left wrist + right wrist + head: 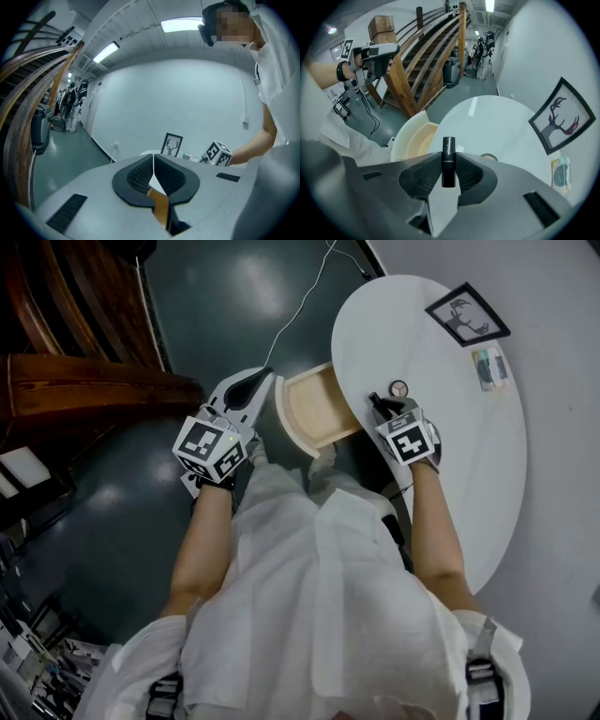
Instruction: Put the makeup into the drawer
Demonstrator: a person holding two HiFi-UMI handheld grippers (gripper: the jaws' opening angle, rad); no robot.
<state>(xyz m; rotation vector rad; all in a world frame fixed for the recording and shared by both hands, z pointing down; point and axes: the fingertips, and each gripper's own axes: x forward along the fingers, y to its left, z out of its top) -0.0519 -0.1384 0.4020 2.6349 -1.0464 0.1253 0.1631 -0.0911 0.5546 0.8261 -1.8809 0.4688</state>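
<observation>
My right gripper (381,403) (448,164) is shut on a black lipstick tube (448,159) (377,398), which stands upright between the pads above the white oval table (441,456) (497,126), just right of the drawer. The drawer (319,411) (412,140) stands pulled out from the table's left edge, its pale wooden inside bare. A small round compact (398,387) (489,156) lies on the table just beyond the right gripper. My left gripper (265,377) (153,160) hovers left of the drawer, jaws together with nothing in them.
A framed deer picture (467,313) (560,117) and a small packet (489,367) (560,171) lie at the table's far side. A white cable (300,306) runs across the dark floor. A wooden staircase (426,61) rises to the left. The person's white clothing fills the near foreground.
</observation>
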